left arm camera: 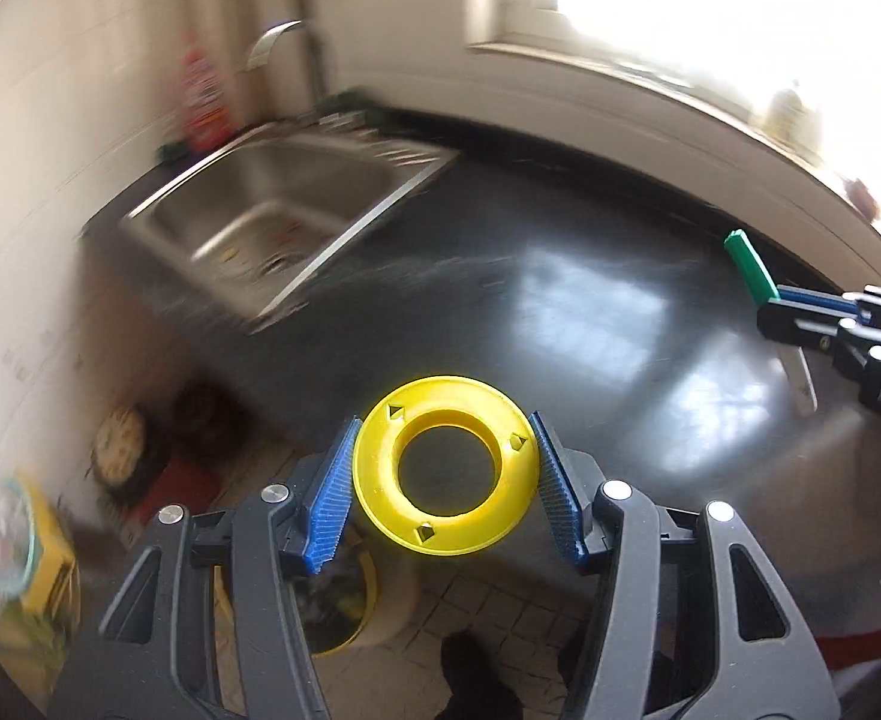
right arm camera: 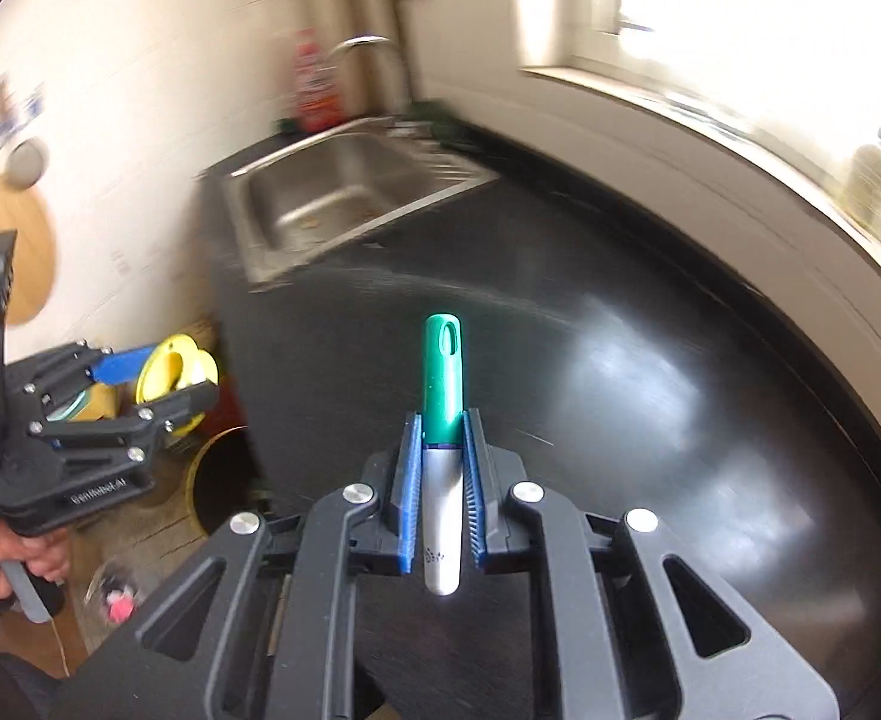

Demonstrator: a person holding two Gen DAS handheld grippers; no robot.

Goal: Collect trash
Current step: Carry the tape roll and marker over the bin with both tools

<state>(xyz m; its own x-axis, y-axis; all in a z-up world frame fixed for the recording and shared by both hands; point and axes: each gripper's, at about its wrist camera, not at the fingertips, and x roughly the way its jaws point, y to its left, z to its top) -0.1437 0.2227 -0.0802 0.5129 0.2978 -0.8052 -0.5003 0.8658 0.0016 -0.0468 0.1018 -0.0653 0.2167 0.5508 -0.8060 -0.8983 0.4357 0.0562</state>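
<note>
Clamping a yellow ring (left arm camera: 445, 474) between its half-spread blue pads, the left gripper (left arm camera: 445, 480) hangs off the black counter's (left arm camera: 560, 324) near edge, well short of the sink (left arm camera: 272, 222), while the right gripper (right arm camera: 443, 480), nearly closed, pinches a green-capped marker (right arm camera: 443, 396) above that counter, the background being perhaps too blurred to read further.

Home kitchen, steel sink (left arm camera: 278, 222) with faucet (right arm camera: 368, 54), dark countertop (right arm camera: 620, 330), window (left arm camera: 710, 0), tiled floor (left arm camera: 500, 606)

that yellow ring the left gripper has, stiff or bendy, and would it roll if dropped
Probably stiff: the yellow ring keeps a clean round shape between the left gripper's pads. It looks like light, hollow plastic. Being round, it may roll if it lands on edge.
</note>
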